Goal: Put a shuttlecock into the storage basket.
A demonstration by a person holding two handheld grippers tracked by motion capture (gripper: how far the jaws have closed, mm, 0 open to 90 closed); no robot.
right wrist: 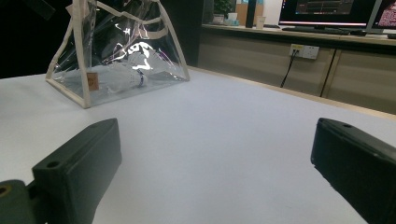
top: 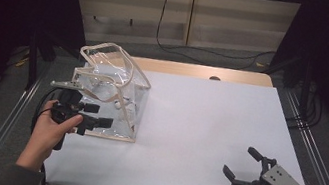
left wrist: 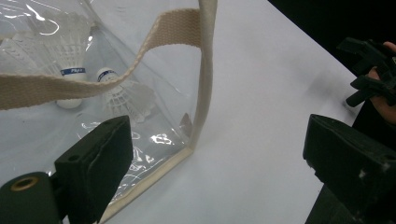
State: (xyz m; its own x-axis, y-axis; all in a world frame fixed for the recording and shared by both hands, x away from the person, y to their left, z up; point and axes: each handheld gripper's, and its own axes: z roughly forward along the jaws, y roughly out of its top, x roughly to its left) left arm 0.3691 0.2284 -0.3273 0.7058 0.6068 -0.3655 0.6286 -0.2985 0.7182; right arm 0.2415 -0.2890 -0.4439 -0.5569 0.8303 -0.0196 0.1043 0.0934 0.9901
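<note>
Clear plastic bag [top: 110, 94] stands at the surface's [top: 207, 130] far-left, shuttlecocks [left wrist: 70, 56] inside | my left gripper [top: 90, 115] sits at its near corner, jaws spread | I'd close on the cream strap [left wrist: 203, 84], not slippery film | right gripper [top: 240, 173] well apart, jaws spread, holding nothing.

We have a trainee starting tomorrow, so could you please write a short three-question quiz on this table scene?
1. True or false: the left gripper is open beside the clear bag.
2. What lies inside the bag? A) shuttlecocks B) tennis balls C) bottles
3. Fill in: the right gripper is open, its jaws holding ____ above the white table.

Key: 1 true; 2 A; 3 nothing.
</note>
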